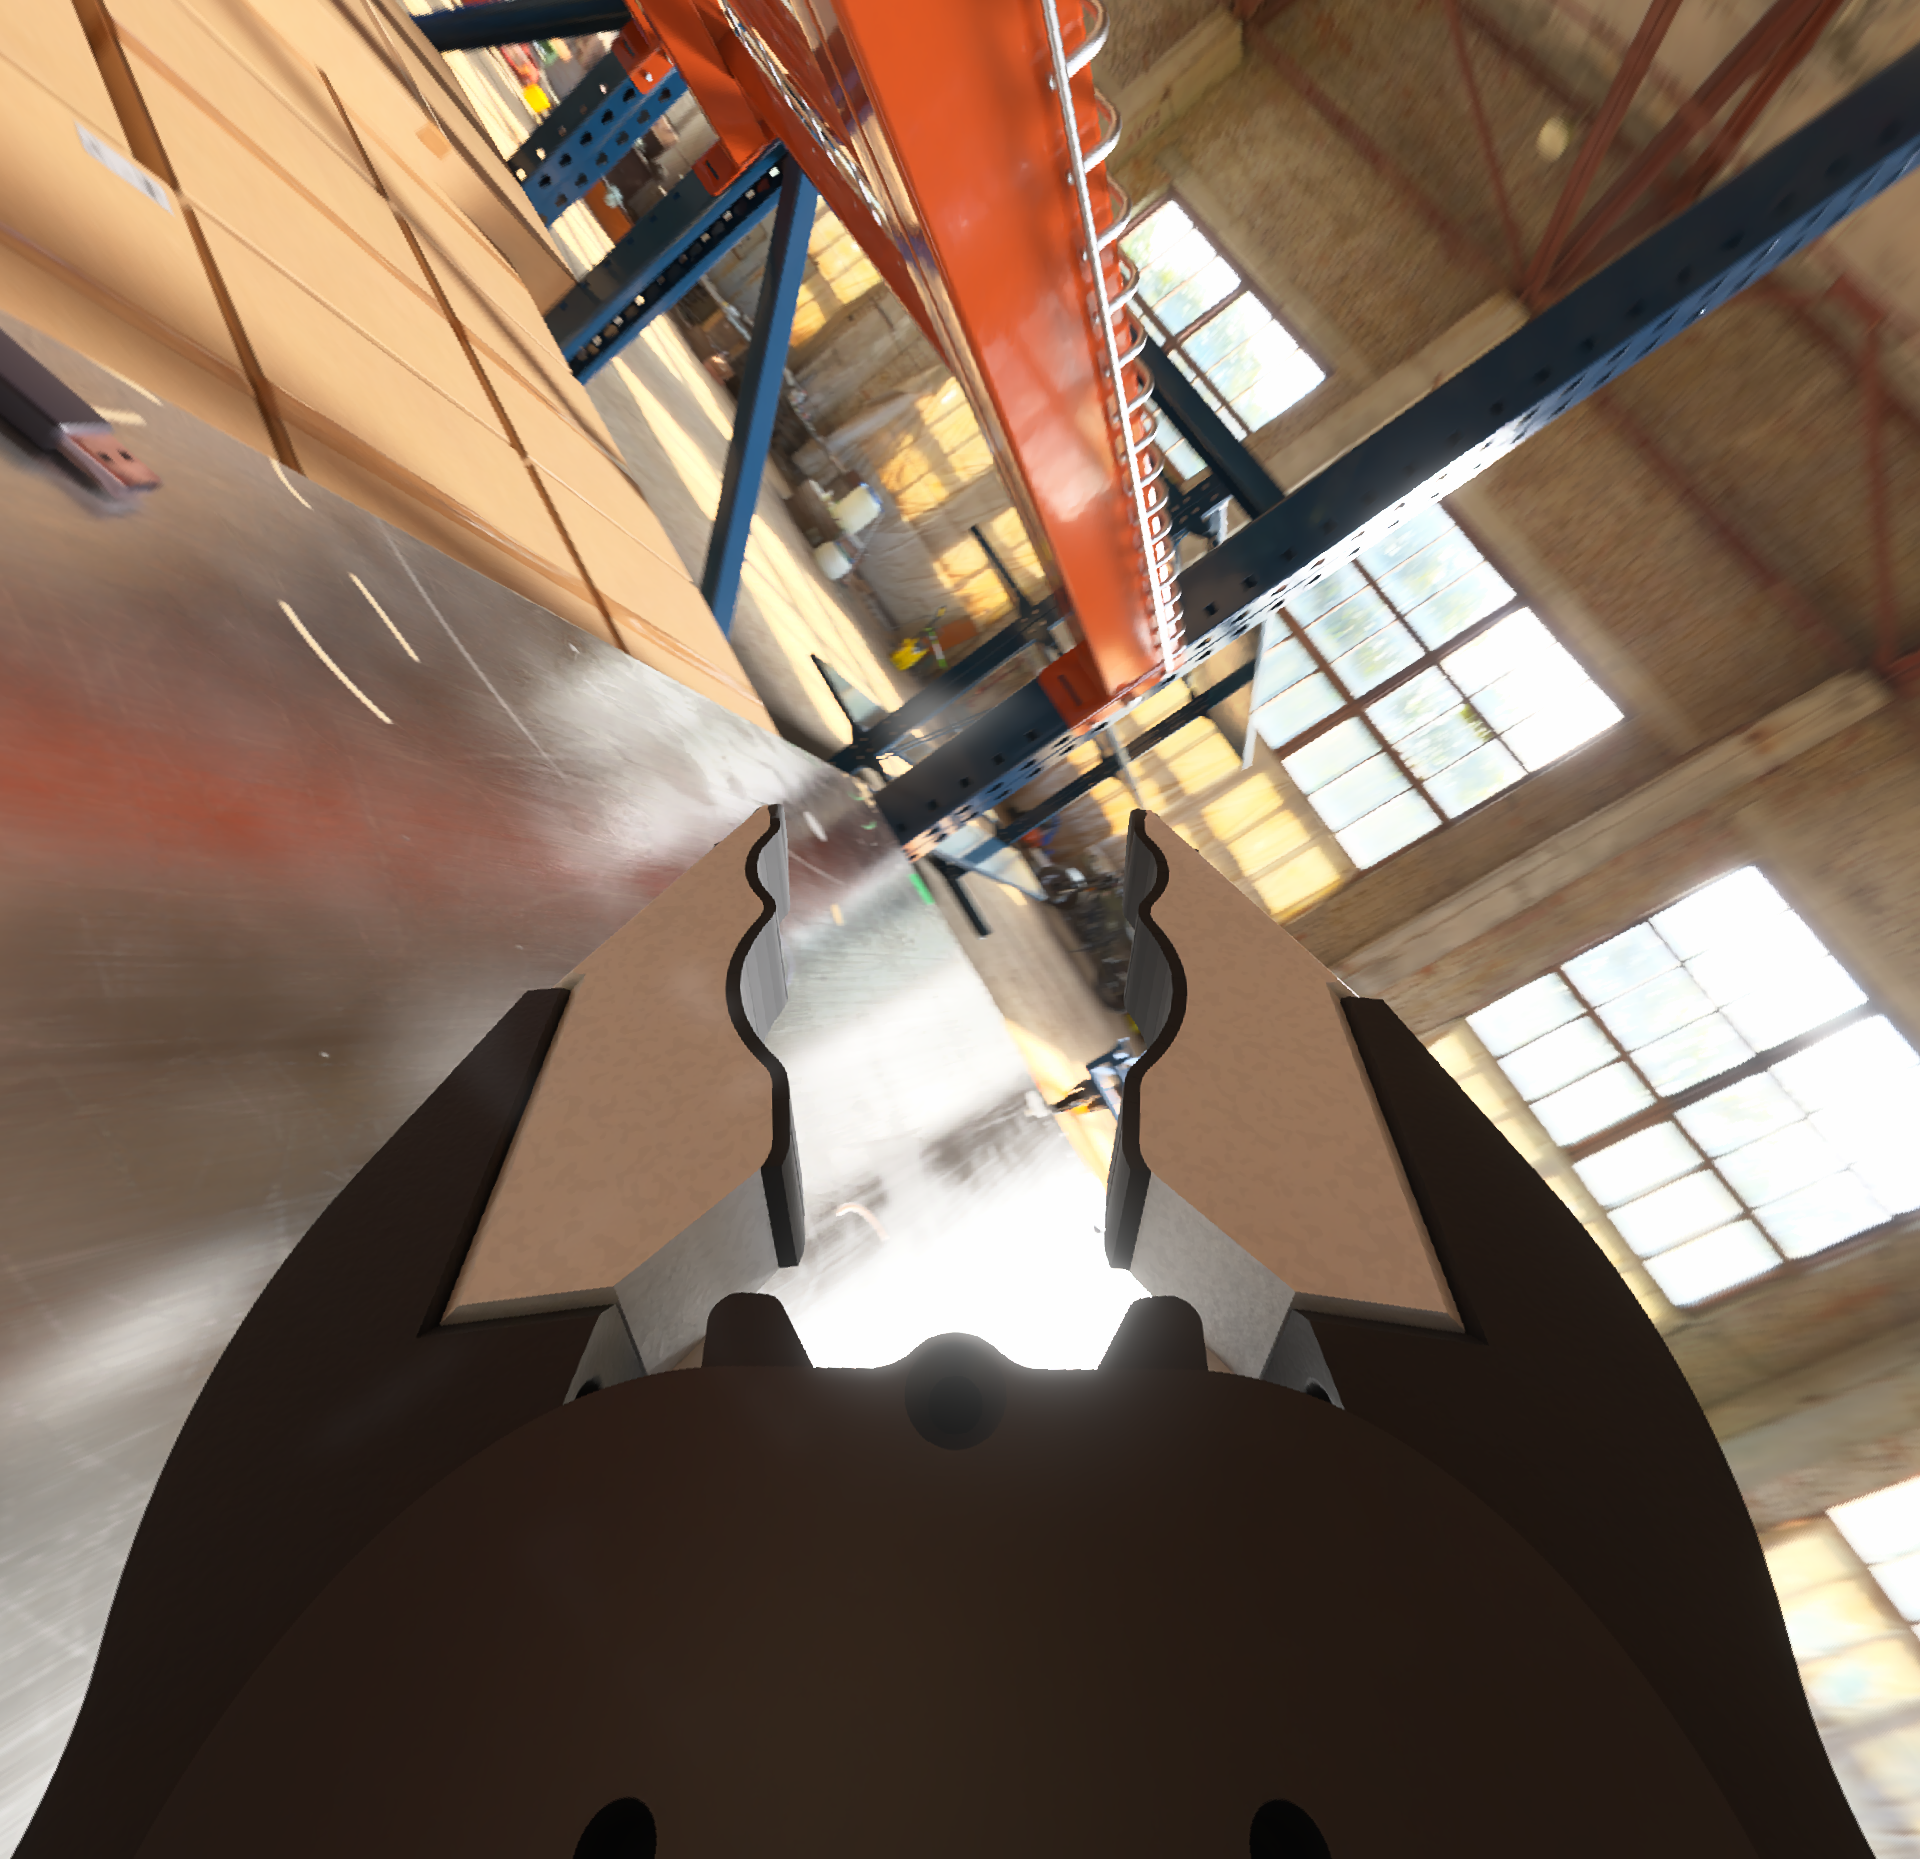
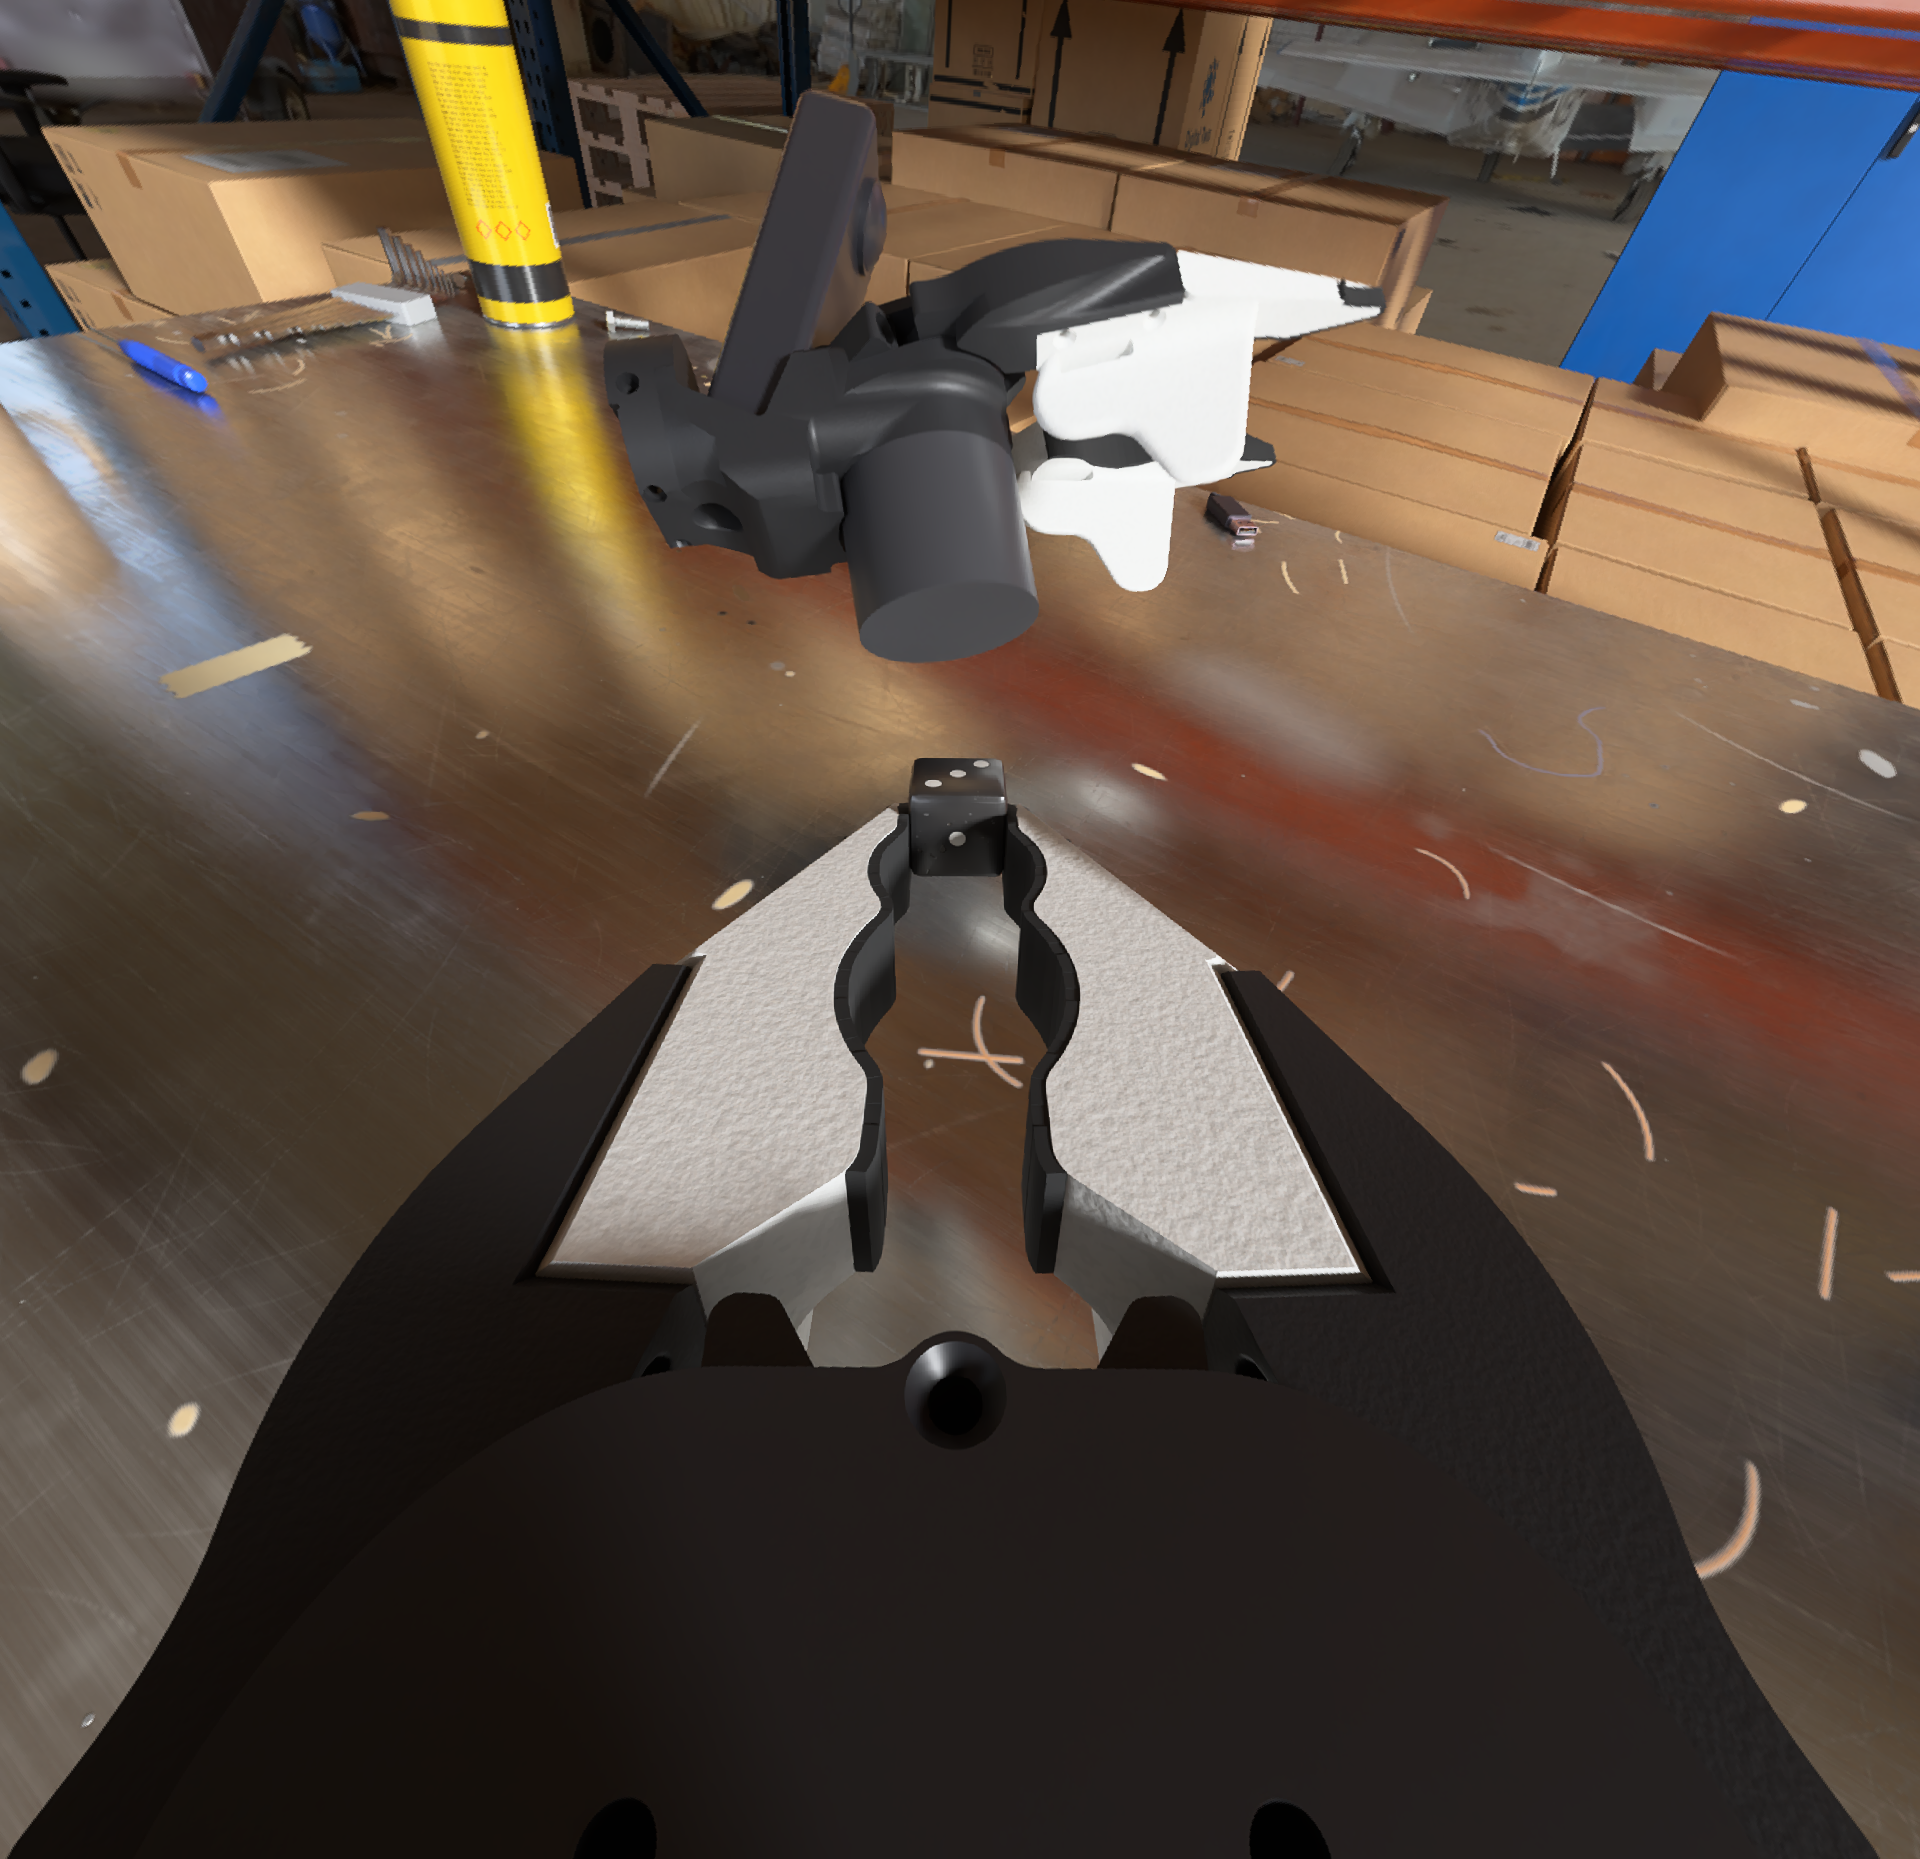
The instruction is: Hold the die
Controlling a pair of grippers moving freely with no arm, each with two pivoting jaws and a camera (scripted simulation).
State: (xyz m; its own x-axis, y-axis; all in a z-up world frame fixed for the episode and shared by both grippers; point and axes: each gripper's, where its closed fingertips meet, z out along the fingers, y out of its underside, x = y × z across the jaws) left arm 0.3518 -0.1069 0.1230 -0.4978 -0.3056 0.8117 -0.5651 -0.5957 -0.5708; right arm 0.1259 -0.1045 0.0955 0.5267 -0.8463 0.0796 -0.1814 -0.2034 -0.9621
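Note:
A small black die [image 2: 956,817] with white pips sits clamped between the tips of my right gripper [image 2: 957,833], just above the scratched metal table [image 2: 416,874]. The jaws are closed against its two sides. My left gripper [image 1: 956,843] is open and empty, tilted so that it looks past the table edge toward racking and windows. It also shows in the right wrist view [image 2: 1226,375], hovering above the far part of the table beyond the die, fingers pointing right. The die is not seen in the left wrist view.
A yellow spray can [image 2: 483,136] stands at the table's far left, with a blue pen [image 2: 161,365] and small metal parts nearby. A USB stick [image 2: 1234,517] lies near the far edge and shows in the left wrist view [image 1: 73,433]. Cardboard boxes [image 2: 1455,438] line the back.

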